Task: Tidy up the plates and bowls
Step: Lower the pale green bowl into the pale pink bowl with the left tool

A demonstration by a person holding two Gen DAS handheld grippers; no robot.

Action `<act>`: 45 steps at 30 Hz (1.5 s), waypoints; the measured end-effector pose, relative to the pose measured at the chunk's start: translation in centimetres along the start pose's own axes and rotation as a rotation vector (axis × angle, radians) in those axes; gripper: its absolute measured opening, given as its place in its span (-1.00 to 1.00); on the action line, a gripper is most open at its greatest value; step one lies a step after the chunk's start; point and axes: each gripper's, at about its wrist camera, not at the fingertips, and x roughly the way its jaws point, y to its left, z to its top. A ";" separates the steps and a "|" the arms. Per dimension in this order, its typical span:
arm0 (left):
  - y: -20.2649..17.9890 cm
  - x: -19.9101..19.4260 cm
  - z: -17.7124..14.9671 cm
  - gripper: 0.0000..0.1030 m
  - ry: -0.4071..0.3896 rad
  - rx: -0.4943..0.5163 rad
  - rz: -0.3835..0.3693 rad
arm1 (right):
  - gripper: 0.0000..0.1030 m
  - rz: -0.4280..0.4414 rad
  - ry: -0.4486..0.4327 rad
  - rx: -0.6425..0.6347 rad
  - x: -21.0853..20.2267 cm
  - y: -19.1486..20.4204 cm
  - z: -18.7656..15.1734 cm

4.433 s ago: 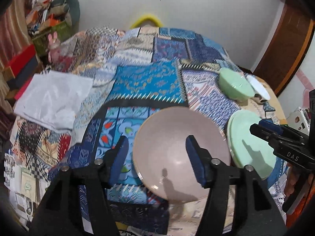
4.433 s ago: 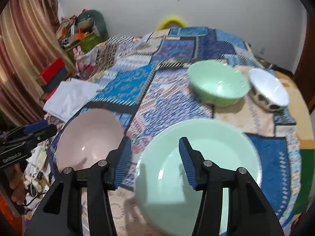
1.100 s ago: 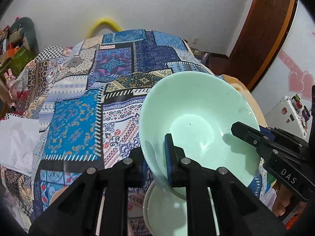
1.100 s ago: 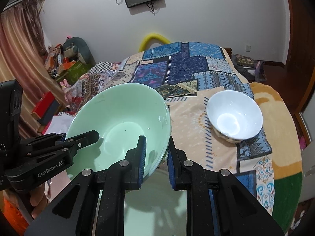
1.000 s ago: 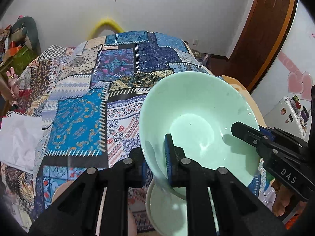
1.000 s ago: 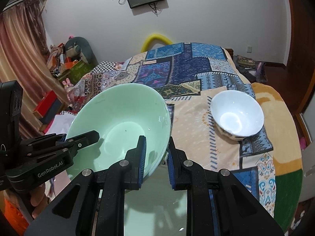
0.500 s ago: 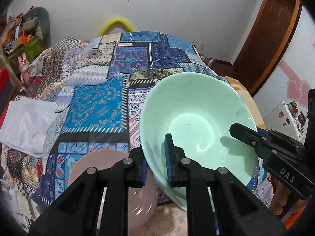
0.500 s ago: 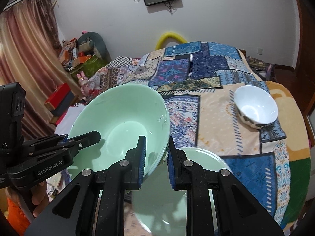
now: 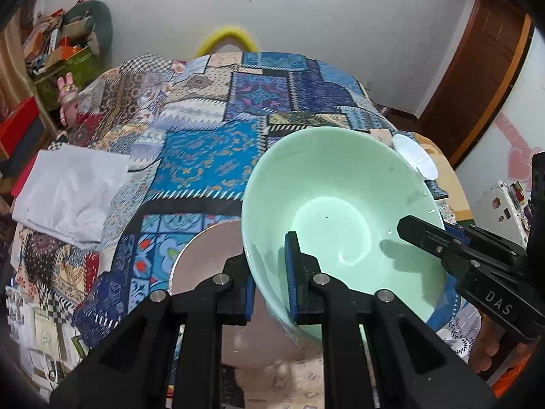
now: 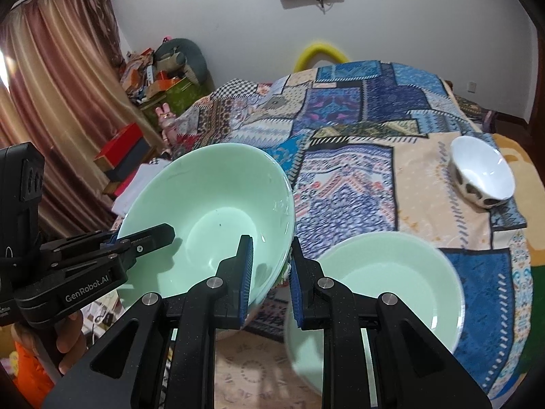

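A large mint-green bowl [image 9: 340,197] [image 10: 211,218] hangs in the air, gripped from two sides. My left gripper [image 9: 270,272] is shut on its near-left rim; my right gripper [image 10: 270,279] is shut on the opposite rim. Under the bowl lies a pink plate [image 9: 207,255], partly hidden by it. A mint-green plate [image 10: 391,272] sits on the patchwork cloth [image 10: 357,170] to the right of the bowl. A small white bowl [image 10: 483,170] with a patterned outside stands farther back right, and its rim [image 9: 415,156] peeks out behind the green bowl.
A folded white cloth [image 9: 71,187] lies at the left of the patchwork surface. Boxes and clutter [image 10: 160,78] stand against the far wall by a curtain [image 10: 61,85]. A wooden door [image 9: 477,78] is at the right. A person's hand [image 10: 68,337] holds the left gripper.
Both grippers carried the green bowl to the left, off the green plate and over the pink plate. The green plate and white bowl now lie clear to its right.
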 end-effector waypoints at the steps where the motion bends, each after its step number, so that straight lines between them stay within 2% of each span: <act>1: 0.4 0.0 -0.2 -0.72 0.003 -0.006 0.003 | -0.65 0.005 0.008 -0.002 0.5 0.3 -0.1; 11: 4.3 1.5 -2.5 -0.72 0.049 -0.062 0.020 | -0.65 0.031 0.073 -0.012 3.4 2.0 -1.4; 21: 6.4 3.9 -4.5 -0.72 0.111 -0.089 0.015 | -0.65 0.026 0.141 -0.005 5.5 2.5 -2.9; 32: 6.9 5.4 -5.5 -0.72 0.151 -0.088 0.020 | -0.65 0.021 0.183 -0.005 6.6 2.5 -3.6; 45: 6.7 5.9 -5.7 -0.71 0.148 -0.057 0.060 | -0.65 0.036 0.207 -0.005 6.6 2.3 -3.6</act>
